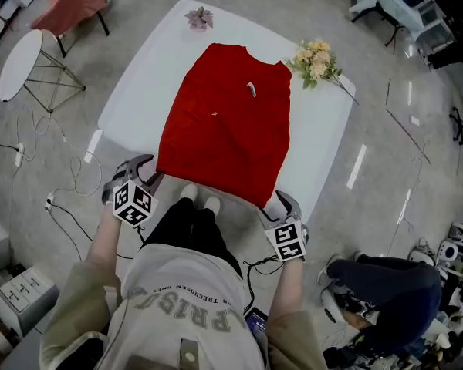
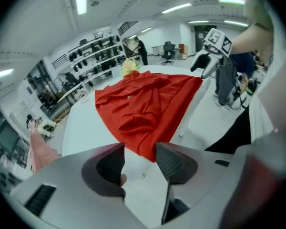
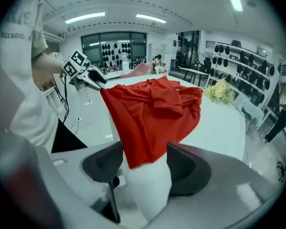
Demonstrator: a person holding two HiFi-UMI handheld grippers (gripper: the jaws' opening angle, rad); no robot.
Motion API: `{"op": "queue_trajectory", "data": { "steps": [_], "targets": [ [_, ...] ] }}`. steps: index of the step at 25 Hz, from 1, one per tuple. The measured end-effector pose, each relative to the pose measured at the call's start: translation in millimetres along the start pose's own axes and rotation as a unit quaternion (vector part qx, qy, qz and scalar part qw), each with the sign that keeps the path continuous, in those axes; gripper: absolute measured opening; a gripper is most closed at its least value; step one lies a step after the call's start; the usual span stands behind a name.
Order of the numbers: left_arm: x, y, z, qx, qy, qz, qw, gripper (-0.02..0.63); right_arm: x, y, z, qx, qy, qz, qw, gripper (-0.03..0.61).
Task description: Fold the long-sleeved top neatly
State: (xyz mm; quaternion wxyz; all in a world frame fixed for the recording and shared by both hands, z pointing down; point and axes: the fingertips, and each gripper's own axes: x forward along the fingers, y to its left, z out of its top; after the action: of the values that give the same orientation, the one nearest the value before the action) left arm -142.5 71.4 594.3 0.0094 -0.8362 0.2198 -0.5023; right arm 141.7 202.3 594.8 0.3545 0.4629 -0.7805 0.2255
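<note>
The red long-sleeved top [image 1: 228,122] lies flat on the white table [image 1: 143,68], collar at the far end, sleeves tucked in, hem draped over the near edge. My left gripper [image 1: 144,166] sits at the hem's left corner, jaws apart. In the left gripper view the hem corner [image 2: 145,149] lies just beyond that gripper [image 2: 139,159], and its pads do not touch it. My right gripper [image 1: 282,203] is at the hem's right corner. In the right gripper view the red top [image 3: 152,109] hangs between the parted jaws of that gripper [image 3: 145,163], unpressed.
A yellow bouquet [image 1: 318,62] lies at the table's far right, a small pink flower [image 1: 198,18] at its far edge. A round side table [image 1: 19,64] and a chair with pink cloth [image 1: 77,2] stand left. Cables [image 1: 62,199] trail on the floor. Another person [image 1: 386,287] is at lower right.
</note>
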Motion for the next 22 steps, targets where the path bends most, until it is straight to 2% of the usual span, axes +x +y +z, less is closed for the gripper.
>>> {"op": "queue_trajectory", "data": {
  "steps": [2,4,5,7,9,13,15,16,19,20,22],
  "targets": [
    [-3,-5,29,0.060,-0.026,-0.042,0.9970,0.240,-9,1,7,-0.005,-0.002,0.007,1.000,0.275],
    [10,-14,56,0.116,-0.035,-0.087,0.9888,0.263,-11,1,9,-0.015,0.006,0.005,1.000,0.275],
    [21,-20,60,0.144,-0.019,-0.106,0.9836,0.276,-11,2,8,-0.018,0.011,0.004,1.000,0.275],
    [38,-31,52,0.197,0.041,-0.136,0.9702,0.277,-7,5,7,-0.022,0.022,0.006,0.999,0.275],
    [41,-36,39,0.222,0.069,-0.144,0.9619,0.278,-4,10,6,-0.031,0.035,0.011,0.999,0.275],
    [33,-52,17,0.218,0.066,-0.169,0.9589,0.278,4,12,-5,-0.047,0.066,0.022,0.996,0.275],
    [29,-58,7,0.211,0.056,-0.172,0.9605,0.283,6,13,-11,-0.048,0.076,0.028,0.996,0.276],
    [24,-56,5,0.199,0.048,-0.167,0.9645,0.284,6,13,-12,-0.050,0.078,0.030,0.995,0.275],
    [1,-35,5,0.121,0.015,-0.136,0.9832,0.287,-1,14,-8,-0.062,0.076,0.030,0.995,0.276],
    [-3,-31,2,0.108,0.011,-0.124,0.9864,0.289,-3,15,-7,-0.068,0.076,0.029,0.994,0.276],
    [2,-33,-10,0.121,0.018,-0.109,0.9865,0.314,-2,18,-9,-0.081,0.078,0.030,0.993,0.276]
  ]
}}
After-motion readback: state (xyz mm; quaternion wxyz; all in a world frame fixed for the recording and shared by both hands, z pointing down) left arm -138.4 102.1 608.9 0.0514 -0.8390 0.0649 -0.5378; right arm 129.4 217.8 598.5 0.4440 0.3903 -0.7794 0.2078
